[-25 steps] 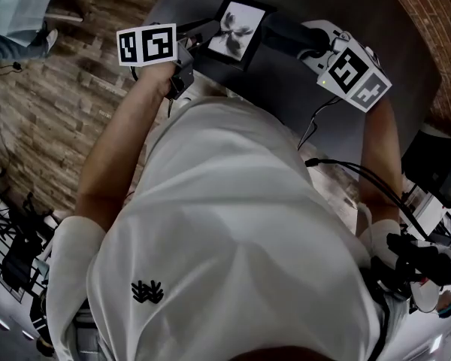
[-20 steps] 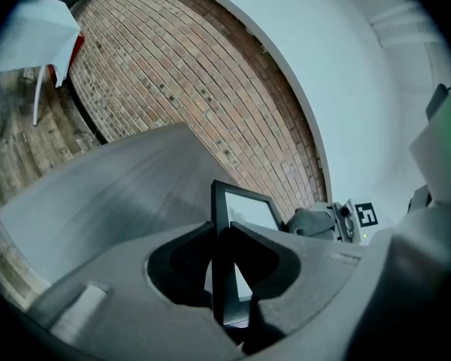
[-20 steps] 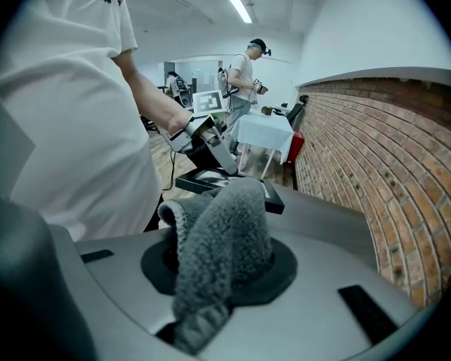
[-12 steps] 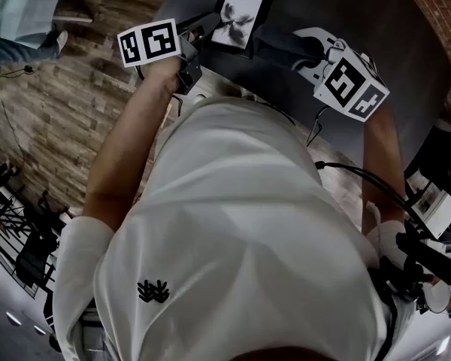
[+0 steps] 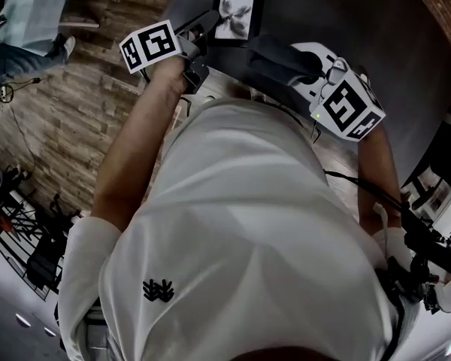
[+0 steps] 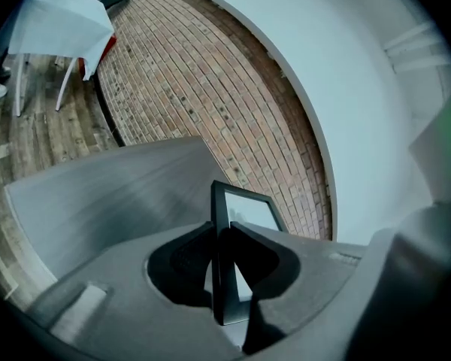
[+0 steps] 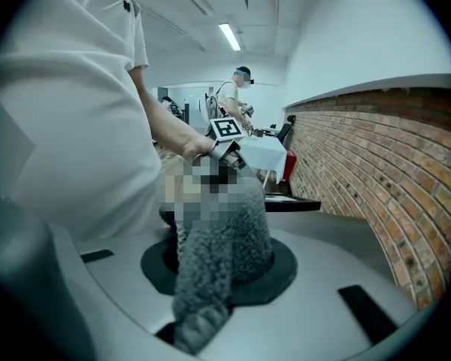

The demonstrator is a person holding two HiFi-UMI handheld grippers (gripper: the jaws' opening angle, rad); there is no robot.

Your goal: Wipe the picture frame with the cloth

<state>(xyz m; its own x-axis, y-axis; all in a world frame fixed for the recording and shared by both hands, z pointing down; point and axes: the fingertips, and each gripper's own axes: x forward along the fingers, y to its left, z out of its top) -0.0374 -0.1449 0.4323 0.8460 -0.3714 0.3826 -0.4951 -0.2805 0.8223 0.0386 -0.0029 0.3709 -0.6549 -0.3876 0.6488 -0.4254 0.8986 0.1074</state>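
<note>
Between the jaws of the left hand-held gripper is the picture frame. It's pinched by its dark edge and stands upright in that gripper's view, with the glass face showing just right of the jaws. The right hand-held gripper is clamped on a fuzzy grey cloth, which bunches up out in front of its jaws. From the head view the cloth sits just beside the frame's near corner, on the side away from the left hand-held gripper, but I can't tell if it's actually touching. A dark table lies beyond both, with a brick wall past that.
</note>
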